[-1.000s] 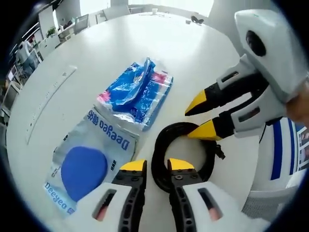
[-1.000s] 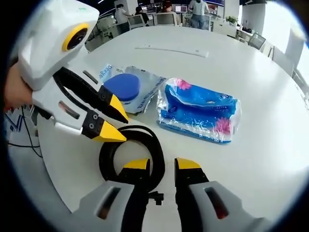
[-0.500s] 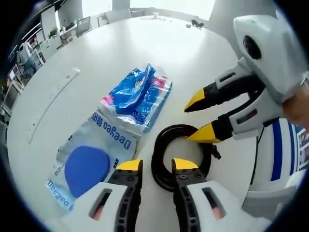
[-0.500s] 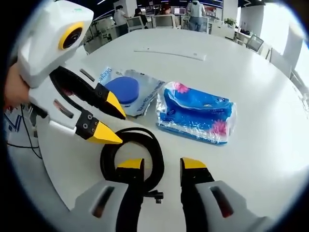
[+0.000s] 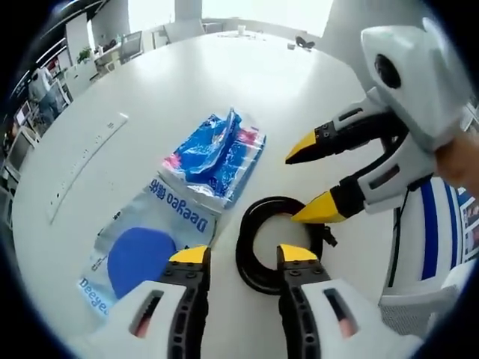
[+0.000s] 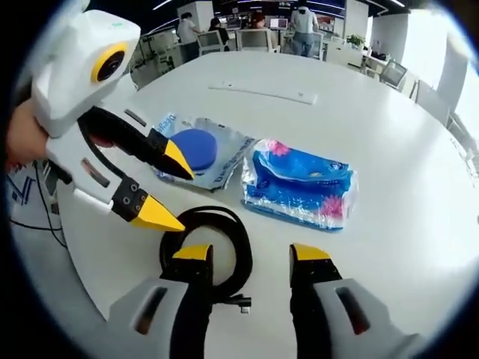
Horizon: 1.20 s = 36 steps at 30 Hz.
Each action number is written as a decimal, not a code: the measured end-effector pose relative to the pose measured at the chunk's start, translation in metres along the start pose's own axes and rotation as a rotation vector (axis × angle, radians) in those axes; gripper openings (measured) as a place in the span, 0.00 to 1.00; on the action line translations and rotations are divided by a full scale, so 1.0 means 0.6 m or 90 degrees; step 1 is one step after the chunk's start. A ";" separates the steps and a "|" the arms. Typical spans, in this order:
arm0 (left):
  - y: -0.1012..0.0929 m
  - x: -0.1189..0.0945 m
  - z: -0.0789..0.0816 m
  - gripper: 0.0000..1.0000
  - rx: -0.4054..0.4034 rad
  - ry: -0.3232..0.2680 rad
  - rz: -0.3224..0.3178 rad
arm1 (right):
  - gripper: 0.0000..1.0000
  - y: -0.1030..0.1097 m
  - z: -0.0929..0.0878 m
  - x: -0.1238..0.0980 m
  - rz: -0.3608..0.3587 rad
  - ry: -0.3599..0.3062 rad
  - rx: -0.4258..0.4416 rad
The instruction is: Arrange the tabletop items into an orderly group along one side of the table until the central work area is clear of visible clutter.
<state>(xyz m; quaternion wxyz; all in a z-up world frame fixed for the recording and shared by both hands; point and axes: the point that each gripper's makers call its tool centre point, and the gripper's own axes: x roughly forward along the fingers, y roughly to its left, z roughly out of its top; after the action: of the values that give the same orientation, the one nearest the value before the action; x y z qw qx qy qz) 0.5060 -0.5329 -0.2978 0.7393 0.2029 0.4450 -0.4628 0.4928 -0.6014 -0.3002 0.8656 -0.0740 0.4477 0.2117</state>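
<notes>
Both pairs of tongs have spread wider than a second ago and now stand open, gripping nothing. Left tongs (image 5: 243, 255) straddle the near arc of the coiled black cable (image 5: 278, 243); right tongs (image 6: 251, 253) have it at their left tip. Beyond lie the blue tissue pack (image 6: 299, 183) and blue-disc pouch (image 5: 146, 239), then bare white desk (image 5: 187, 75).

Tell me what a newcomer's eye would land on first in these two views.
Probably the two open yellow-tipped tools, the left tool and right tool, poised over a coiled black cable near the white table's edge. Just beyond lie a blue tissue pack and a clear bag with a blue disc, side by side.
</notes>
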 end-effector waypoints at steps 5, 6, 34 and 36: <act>0.000 -0.012 0.004 0.38 0.002 -0.009 0.001 | 0.43 0.003 0.005 -0.004 0.001 -0.006 -0.003; 0.001 -0.014 0.004 0.38 0.002 -0.011 0.001 | 0.45 0.004 0.006 -0.005 0.002 -0.007 -0.003; 0.018 -0.106 -0.007 0.45 -0.037 -0.075 0.000 | 0.65 0.067 0.064 -0.048 0.079 -0.096 0.024; 0.023 -0.115 -0.010 0.45 -0.041 -0.080 0.003 | 0.67 0.072 0.067 -0.050 0.085 -0.101 0.029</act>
<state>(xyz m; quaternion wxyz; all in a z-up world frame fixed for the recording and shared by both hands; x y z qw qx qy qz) 0.5028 -0.4873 -0.2442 0.7730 0.1503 0.4117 -0.4587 0.4886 -0.5591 -0.2499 0.8837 -0.0070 0.3864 0.2639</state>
